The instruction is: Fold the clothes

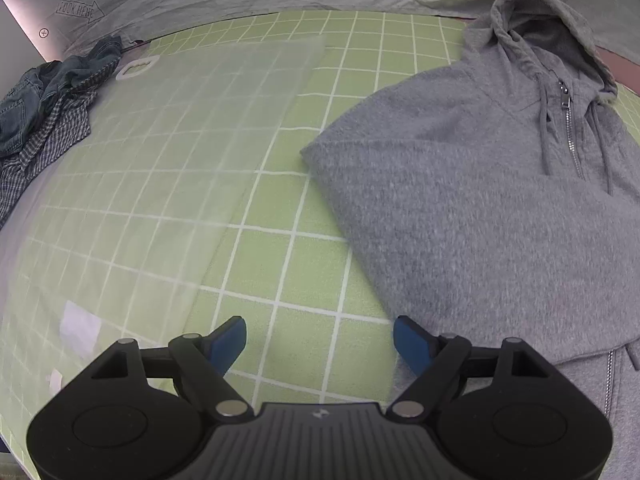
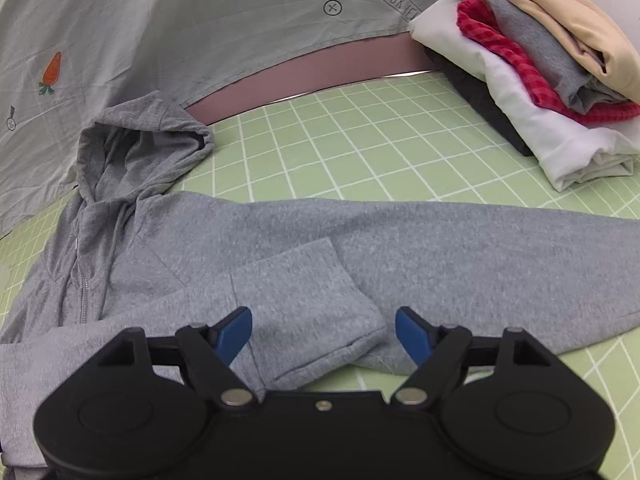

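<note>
Our right gripper (image 2: 324,334) hangs with its blue fingers spread wide and holding nothing, straddling the sleeve cuff (image 2: 316,312) that lies folded across the grey hoodie (image 2: 460,248) at the lower centre of the frame. To do this step well, we judge we should lower onto the cuff's doubled edge, pinch both layers squarely, and carry the sleeve flat so the body beneath does not bunch. Our left gripper (image 1: 320,344) is likewise released and empty, hovering over bare green grid mat (image 1: 288,260) at the lower centre, with the hoodie's folded side just beside its right finger. The left view alone shows the zipper pull (image 1: 564,96) at upper right, a translucent sheet (image 1: 180,152) over the mat, and crumpled unfolded clothes (image 1: 48,108) at far left. Only the right view shows the folded stack (image 2: 532,72) at upper right and the carrot print (image 2: 51,72) on the grey backdrop at upper left.
</note>
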The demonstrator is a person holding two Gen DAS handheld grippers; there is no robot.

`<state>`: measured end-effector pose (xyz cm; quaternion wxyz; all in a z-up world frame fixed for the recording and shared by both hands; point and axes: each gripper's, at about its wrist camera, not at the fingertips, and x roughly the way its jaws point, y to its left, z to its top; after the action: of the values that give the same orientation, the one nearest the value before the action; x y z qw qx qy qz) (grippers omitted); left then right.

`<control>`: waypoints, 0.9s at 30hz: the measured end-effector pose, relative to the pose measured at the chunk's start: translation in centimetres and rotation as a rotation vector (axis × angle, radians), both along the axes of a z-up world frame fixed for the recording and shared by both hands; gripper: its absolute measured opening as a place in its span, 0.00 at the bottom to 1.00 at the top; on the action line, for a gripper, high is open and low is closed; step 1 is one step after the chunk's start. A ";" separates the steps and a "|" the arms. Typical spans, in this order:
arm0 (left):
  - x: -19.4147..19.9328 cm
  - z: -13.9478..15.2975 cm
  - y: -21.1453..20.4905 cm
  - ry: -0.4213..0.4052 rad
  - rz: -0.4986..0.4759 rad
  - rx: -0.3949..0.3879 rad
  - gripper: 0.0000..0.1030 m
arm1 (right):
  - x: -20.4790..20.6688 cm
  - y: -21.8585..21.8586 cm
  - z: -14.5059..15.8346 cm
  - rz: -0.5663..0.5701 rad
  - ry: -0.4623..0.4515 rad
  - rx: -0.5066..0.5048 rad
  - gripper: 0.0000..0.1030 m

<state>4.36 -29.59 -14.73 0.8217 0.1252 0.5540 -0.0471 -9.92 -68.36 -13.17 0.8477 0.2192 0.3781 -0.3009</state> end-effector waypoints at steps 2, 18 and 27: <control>-0.3 -0.1 0.3 -0.001 0.005 0.003 0.82 | 0.3 -0.2 -0.5 -0.003 0.014 0.010 0.79; -1.1 -0.5 -0.3 -0.042 -0.053 0.083 0.94 | -0.2 -1.0 2.0 0.032 -0.115 -0.025 0.12; -0.9 -0.8 0.5 -0.036 0.014 0.056 1.00 | -5.8 -7.5 8.4 -0.283 -0.272 -0.224 0.11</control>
<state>3.49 -29.08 -15.52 0.8280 0.1452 0.5410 -0.0237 -15.73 -75.83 -4.76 0.8592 0.2129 0.1901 -0.4247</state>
